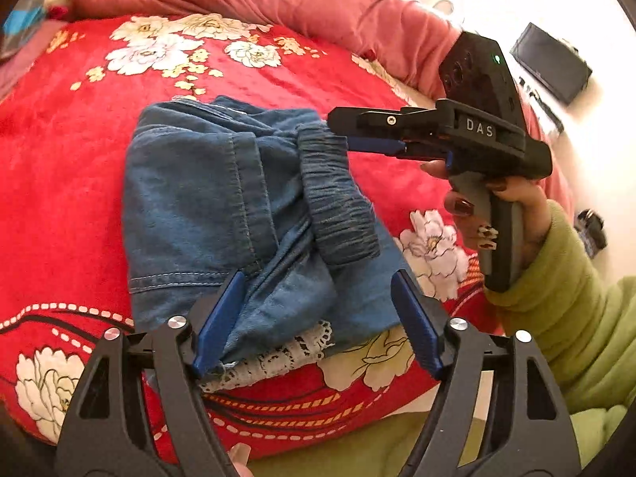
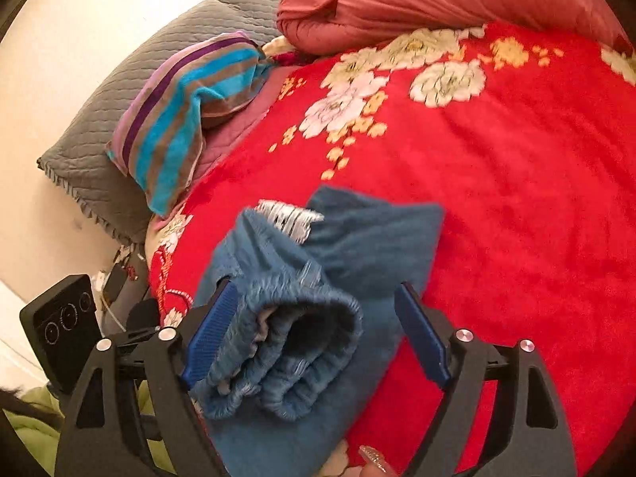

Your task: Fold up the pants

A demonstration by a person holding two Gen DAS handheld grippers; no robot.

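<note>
So it's a bed with a bright red flowery blanket, a pink quilt bunched up at the back, a grey pillow and striped towel against a plain cream wall. Pale floor, washed-out light.

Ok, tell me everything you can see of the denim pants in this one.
The pants are blue denim, folded into a compact bundle on the red floral blanket. A gathered elastic waistband lies on top; white lace trim peeks out at the near edge. The open left gripper straddles that edge, one pad against the cloth. The right gripper, also open, brackets the waistband.
</note>
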